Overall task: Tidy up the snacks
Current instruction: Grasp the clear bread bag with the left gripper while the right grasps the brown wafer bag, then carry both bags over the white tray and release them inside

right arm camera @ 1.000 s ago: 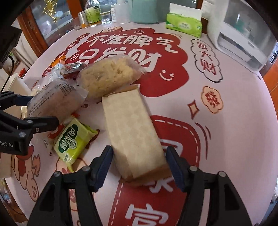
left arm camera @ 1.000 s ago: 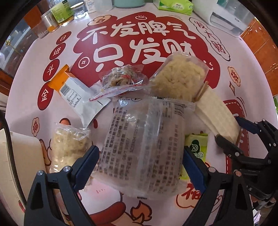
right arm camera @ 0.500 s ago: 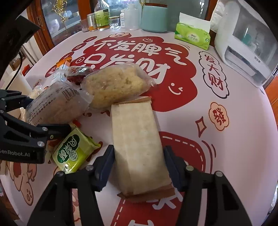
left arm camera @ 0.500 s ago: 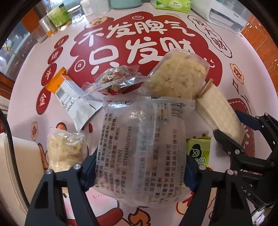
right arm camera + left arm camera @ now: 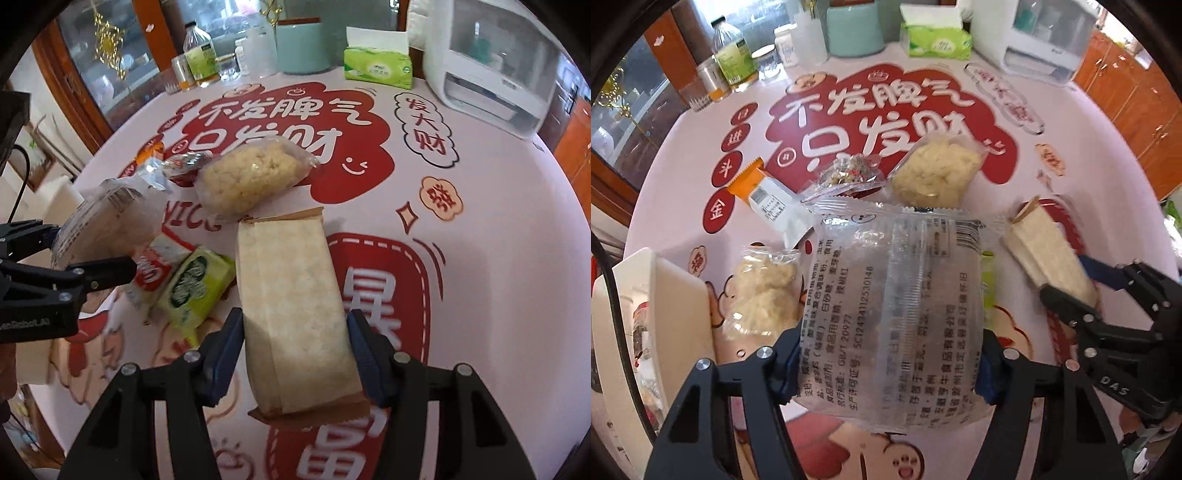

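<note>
A large clear bag with black print (image 5: 894, 295) hangs above the table between the blue pads of my left gripper (image 5: 888, 365). Its jaws are closing and press the bag's sides. My right gripper (image 5: 293, 336) is shut on a long pale wafer pack (image 5: 291, 280), its far end tilted towards the table. On the tablecloth lie a small puffed-rice bag (image 5: 764, 291), a bigger yellow one (image 5: 934, 173), a nut packet (image 5: 849, 173), an orange and white packet (image 5: 768, 199), a green packet (image 5: 195, 284) and a red and white packet (image 5: 151, 269).
A white bin (image 5: 676, 280) stands at the table's left edge. Bottles (image 5: 733, 55), a teal canister (image 5: 855, 27), a green tissue pack (image 5: 934, 40) and a white appliance (image 5: 491, 62) line the far edge. Wooden cabinets stand beyond on the right.
Both grippers went from open around their packs to shut on them and rose. The clear bag and the wafer pack came up off the tablecloth. A red and white packet now shows beneath the bag.
</note>
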Action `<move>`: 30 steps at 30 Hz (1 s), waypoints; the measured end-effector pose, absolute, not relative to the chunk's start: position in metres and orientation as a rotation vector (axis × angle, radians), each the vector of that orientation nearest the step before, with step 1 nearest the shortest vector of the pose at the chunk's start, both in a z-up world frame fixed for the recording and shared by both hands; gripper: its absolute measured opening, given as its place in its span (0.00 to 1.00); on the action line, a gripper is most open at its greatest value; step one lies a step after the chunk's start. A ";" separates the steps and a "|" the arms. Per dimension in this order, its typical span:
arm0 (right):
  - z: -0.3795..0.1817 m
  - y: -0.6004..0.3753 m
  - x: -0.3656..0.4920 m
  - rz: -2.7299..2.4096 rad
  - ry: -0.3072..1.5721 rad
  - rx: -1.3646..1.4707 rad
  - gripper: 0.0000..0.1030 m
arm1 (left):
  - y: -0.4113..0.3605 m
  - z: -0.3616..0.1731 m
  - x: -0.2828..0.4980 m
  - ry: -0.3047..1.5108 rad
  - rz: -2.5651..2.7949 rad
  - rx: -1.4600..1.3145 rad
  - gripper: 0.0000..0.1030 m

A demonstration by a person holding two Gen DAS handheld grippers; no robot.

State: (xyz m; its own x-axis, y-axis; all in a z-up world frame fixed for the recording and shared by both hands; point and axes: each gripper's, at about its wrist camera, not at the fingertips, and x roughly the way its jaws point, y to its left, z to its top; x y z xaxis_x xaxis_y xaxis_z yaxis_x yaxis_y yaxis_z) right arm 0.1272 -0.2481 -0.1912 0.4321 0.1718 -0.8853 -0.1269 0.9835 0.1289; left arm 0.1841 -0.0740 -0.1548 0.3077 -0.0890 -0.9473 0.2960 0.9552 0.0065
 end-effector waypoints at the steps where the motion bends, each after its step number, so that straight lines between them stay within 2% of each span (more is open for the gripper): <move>1: -0.188 -0.246 0.123 0.186 1.106 0.054 0.55 | -0.071 -0.145 0.177 1.217 -0.272 0.191 0.67; 9: -0.136 -0.215 0.082 0.198 1.035 0.085 0.55 | -0.054 -0.083 0.143 1.105 -0.363 0.147 0.67; 17: -0.073 -0.134 0.058 0.279 0.934 0.087 0.55 | 0.036 -0.015 0.098 0.969 -0.328 0.157 0.68; 23: -0.035 -0.053 0.045 0.408 0.880 0.082 0.55 | 0.121 0.002 0.074 0.922 -0.179 0.191 0.68; 30: -0.026 0.039 0.038 0.478 0.885 0.015 0.55 | 0.214 -0.008 0.063 0.956 -0.058 0.169 0.69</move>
